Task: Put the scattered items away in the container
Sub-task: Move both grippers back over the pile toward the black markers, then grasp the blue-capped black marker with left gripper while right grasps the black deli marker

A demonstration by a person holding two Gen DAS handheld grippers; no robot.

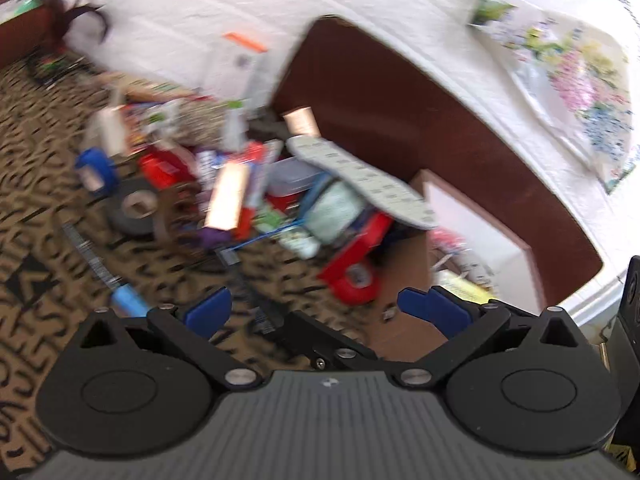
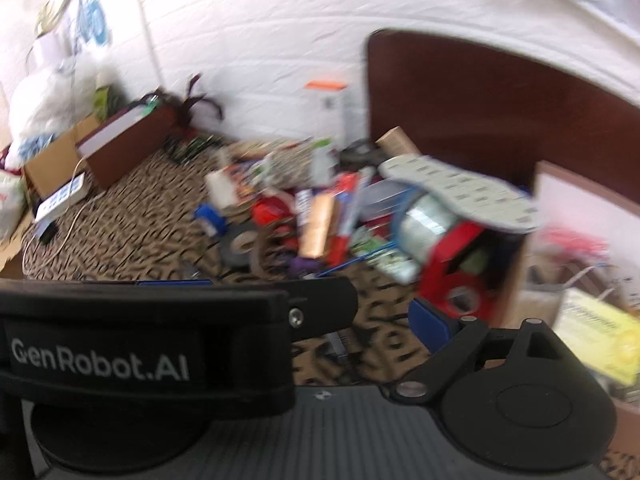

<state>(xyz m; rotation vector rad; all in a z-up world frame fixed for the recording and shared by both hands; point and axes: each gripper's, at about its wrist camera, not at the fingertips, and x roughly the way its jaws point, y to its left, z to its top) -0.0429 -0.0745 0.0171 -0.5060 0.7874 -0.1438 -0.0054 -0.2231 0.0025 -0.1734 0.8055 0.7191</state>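
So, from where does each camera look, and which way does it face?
Left wrist: sits on the left claw, low over the patterned carpet, facing the pile of clutter; both blue fingertips show, spread apart with nothing between.
Right wrist: sits on the right claw, facing the same pile from further left; only one blue fingertip shows, because the other claw's black body blocks the left side.
Shared: the grey insole, red tape dispenser, black tape roll and cardboard box.

Glossy red tape dispenser (image 1: 354,258), seemingly plastic.
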